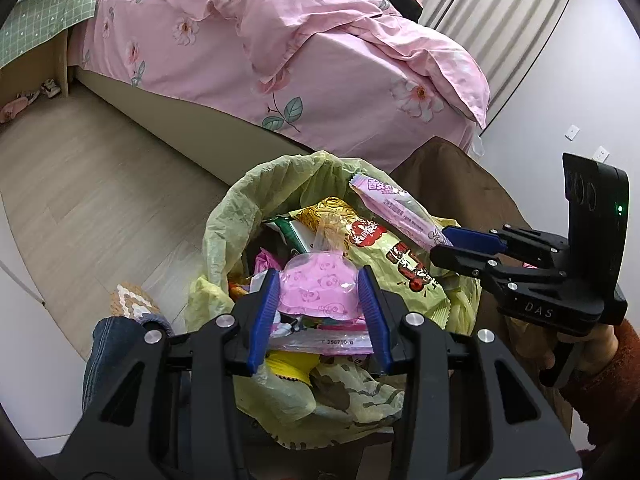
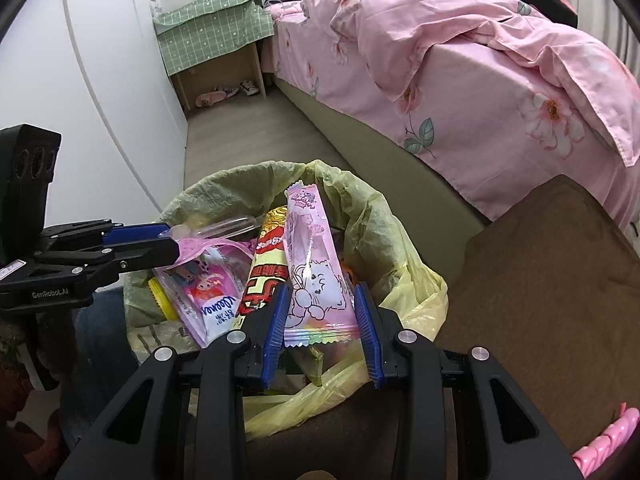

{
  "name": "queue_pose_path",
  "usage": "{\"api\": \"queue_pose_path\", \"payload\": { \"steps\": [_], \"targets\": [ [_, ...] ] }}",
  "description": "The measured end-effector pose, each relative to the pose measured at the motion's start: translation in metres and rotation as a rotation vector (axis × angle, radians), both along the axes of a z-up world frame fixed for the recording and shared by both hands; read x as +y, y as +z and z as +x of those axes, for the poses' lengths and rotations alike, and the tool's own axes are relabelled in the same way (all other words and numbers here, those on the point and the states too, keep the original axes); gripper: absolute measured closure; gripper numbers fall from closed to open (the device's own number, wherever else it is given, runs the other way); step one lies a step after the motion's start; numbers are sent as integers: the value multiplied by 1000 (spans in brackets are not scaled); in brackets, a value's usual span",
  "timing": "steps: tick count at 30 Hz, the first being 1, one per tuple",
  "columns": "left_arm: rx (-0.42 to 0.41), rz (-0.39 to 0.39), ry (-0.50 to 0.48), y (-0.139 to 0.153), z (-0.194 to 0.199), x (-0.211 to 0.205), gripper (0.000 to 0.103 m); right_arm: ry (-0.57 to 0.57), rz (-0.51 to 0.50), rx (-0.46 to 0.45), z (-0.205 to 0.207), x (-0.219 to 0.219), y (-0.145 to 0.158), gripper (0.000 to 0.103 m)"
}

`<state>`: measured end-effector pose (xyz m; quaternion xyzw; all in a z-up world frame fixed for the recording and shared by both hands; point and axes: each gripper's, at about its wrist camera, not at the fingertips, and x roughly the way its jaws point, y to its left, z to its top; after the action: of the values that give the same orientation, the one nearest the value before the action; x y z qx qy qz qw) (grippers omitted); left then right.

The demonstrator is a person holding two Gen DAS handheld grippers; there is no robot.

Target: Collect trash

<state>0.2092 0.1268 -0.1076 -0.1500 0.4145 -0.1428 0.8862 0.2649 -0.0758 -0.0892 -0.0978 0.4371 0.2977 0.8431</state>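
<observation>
Over the yellow-lined trash bin [image 2: 404,280], the right gripper [image 2: 320,316] pinches a pink bunny wrapper [image 2: 312,264] and the left gripper [image 1: 320,304] a pink tissue pack [image 1: 320,284]; each should release only once low inside the liner.

Pale yellow-green bin liner [image 2: 404,240]; behind it, a pink floral quilt [image 2: 460,60]; blue-padded black fingers [image 2: 276,320]; pink cartoon-printed wrapper [image 2: 316,276].

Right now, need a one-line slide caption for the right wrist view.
Right gripper holds a pink wrapper over the yellow-lined trash bag; left gripper grips a pink packet beside it.
</observation>
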Motion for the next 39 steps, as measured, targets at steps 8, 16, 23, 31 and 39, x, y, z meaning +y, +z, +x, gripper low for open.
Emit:
{"api": "queue_pose_path", "payload": {
  "steps": [8,16,23,31,39],
  "targets": [
    [-18,-14,47,13,-3,11,55,-17,-4,-15,-6,1,3,60],
    [-77,-46,83,53,-29,16,28,-68,43,-107,-42,-21,52,60],
    [-169,80,49,98,-95,-32,22,-168,31,-173,-115,-61,98,60],
    [-212,201,50,123,-166,-85,22,-285,45,-223,-218,-101,118,60],
    [-205,324,98,132,-201,-105,22,-378,74,-215,-277,-114,113,60]
  ]
}}
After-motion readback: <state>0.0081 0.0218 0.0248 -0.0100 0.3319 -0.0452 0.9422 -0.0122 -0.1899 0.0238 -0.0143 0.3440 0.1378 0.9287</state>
